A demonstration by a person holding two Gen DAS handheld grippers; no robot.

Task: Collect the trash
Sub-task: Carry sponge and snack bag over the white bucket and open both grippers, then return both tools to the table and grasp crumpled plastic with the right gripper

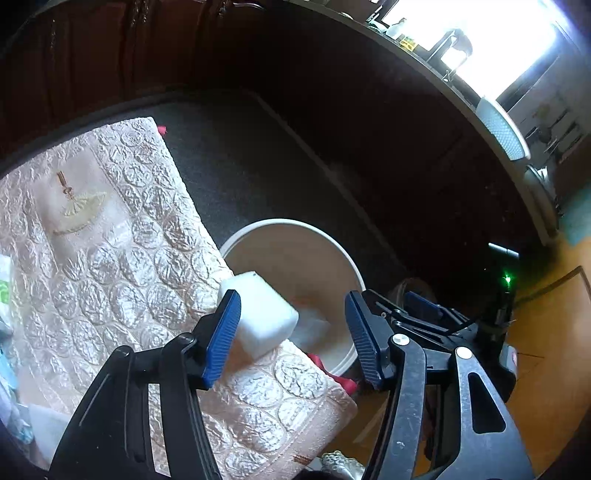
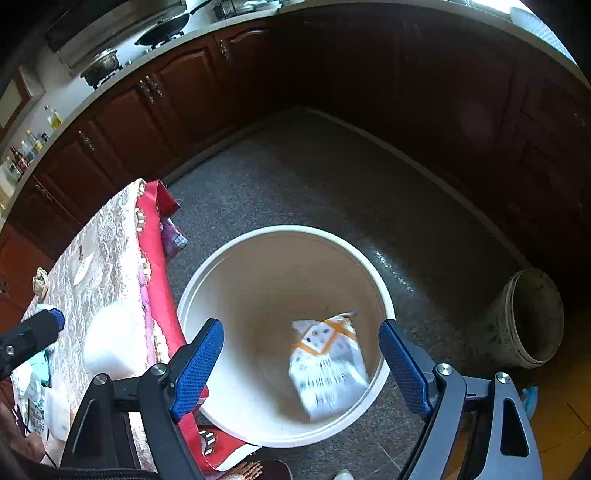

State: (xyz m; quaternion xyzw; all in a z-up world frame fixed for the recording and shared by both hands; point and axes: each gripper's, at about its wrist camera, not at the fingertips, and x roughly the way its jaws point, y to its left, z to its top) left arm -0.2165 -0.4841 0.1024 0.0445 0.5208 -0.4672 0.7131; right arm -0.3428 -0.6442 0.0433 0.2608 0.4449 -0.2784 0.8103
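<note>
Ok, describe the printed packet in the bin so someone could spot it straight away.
Find the big white bucket on the speckled floor beside the cloth-covered table. Inside it, toward the right wall, is a white packet with orange bands and dark print, the only patterned thing inside.

A home kitchen. Dark reddish-brown wooden cabinets with metal handles run under a pale countertop, where a black frying pan and a lidded metal pot sit on what looks like a gas hob. Glass bottles of oil and sauce stand along it. The speckled grey stone floor meets a table under a cream embroidered cloth.
</note>
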